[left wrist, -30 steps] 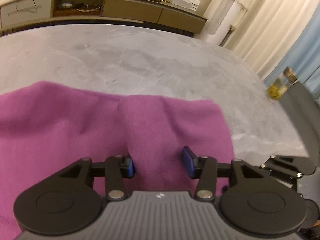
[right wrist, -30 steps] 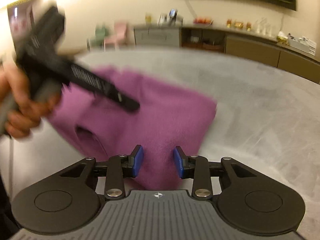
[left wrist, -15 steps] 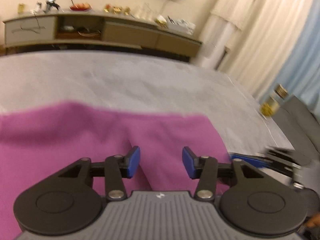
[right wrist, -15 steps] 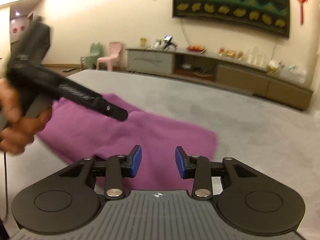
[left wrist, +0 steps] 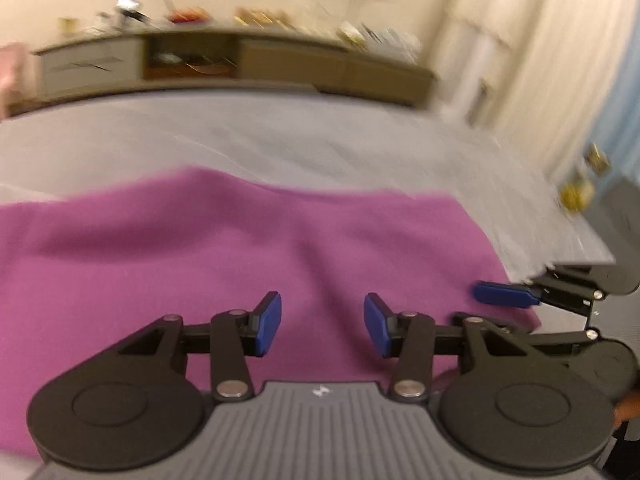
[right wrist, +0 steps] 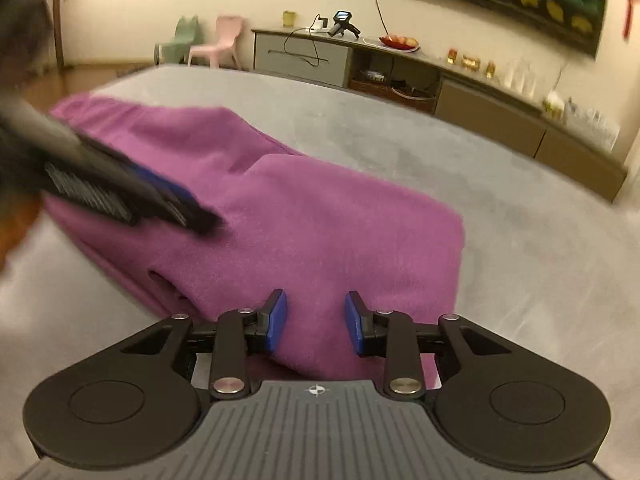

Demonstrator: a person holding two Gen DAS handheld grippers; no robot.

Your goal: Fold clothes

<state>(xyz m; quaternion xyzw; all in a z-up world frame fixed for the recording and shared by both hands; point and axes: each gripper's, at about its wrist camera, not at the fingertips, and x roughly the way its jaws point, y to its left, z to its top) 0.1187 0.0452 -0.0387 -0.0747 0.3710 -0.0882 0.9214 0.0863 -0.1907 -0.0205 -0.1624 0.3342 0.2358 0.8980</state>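
A purple garment point(right wrist: 304, 216) was seen lying on a grey table point(right wrist: 520, 240), already doubled over, with a folded edge toward the right gripper and an open hem pocket at its near left side. The garment point(left wrist: 200, 256) filled the lower half of the left wrist view, a shallow crease running toward the jaws.

The left gripper point(left wrist: 322, 326) was held low over the cloth, its jaws parted and opening; cloth was seen beneath the gap, but nothing was pinched. The right gripper point(right wrist: 316, 322) was poised at the near edge, jaws partly apart and closing, with a ridge of fabric between the pads; whether the pads were pressing on it could not be told. Its blue fingertips point(left wrist: 504, 295) were seen in the left view at the garment's right edge.

Step judged: the fold was being released or smoothed, and a new edge was being sought.

To be done well, both layers should be taken together at the corners, not the top layer alone. The two grips should be set level on the same edge, so no skew is introduced. The cloth should be lifted only enough to clear the table, then laid flat and the crease pressed out. Much blur was noted in the left view.
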